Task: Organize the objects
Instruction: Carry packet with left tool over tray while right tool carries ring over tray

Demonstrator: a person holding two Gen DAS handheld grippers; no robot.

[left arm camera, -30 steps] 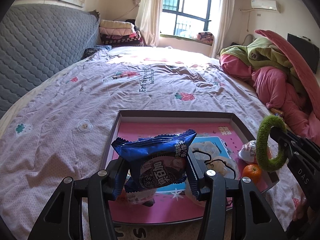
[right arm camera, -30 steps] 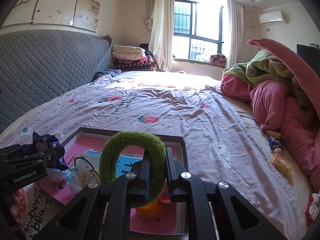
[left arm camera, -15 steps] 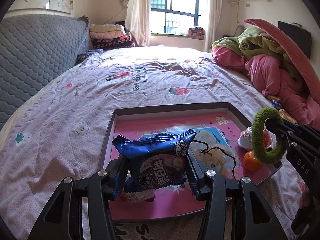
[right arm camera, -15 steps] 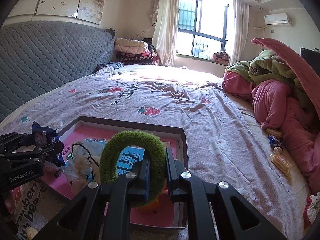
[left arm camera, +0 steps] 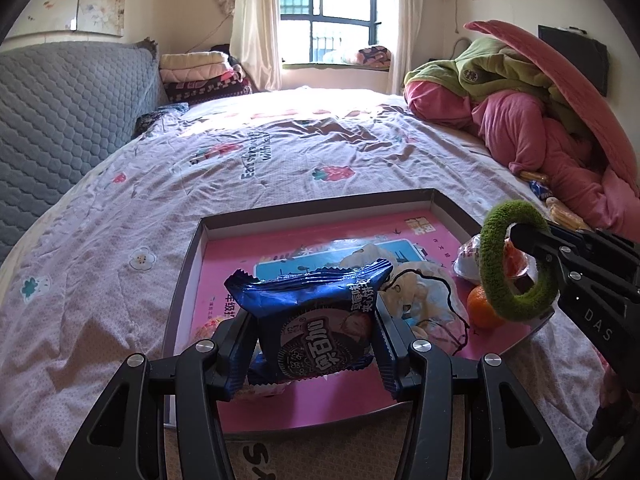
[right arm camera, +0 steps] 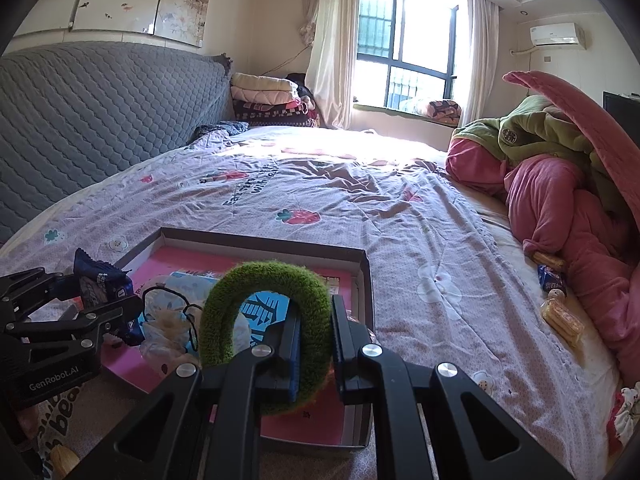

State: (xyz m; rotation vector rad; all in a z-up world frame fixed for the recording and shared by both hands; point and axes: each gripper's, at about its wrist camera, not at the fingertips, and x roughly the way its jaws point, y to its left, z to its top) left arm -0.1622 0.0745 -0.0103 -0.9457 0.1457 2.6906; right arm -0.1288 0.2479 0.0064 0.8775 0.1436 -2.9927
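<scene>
My left gripper (left arm camera: 316,320) is shut on a blue snack packet (left arm camera: 320,328) and holds it above the near left part of a pink shallow tray (left arm camera: 320,204) on the bed. The packet also shows in the right wrist view (right arm camera: 100,280). My right gripper (right arm camera: 316,332) is shut on a fuzzy green ring (right arm camera: 316,344), held over the tray's near right corner (right arm camera: 366,256); the ring also shows in the left wrist view (left arm camera: 516,264). In the tray lie an orange (left arm camera: 480,308), a white wrapped item (left arm camera: 466,266) and a crumpled pale cloth with a black cord (left arm camera: 424,292).
The tray lies on a lilac bedspread (left arm camera: 260,152). A pile of pink and green bedding (left arm camera: 540,120) fills the right side. Loose snack packs (right arm camera: 560,316) lie on the bed by that pile. A grey padded headboard (right arm camera: 100,112) stands at the left.
Both grippers have risen and pulled back a little toward the near tray edge while keeping their loads. The tray contents have not moved.
</scene>
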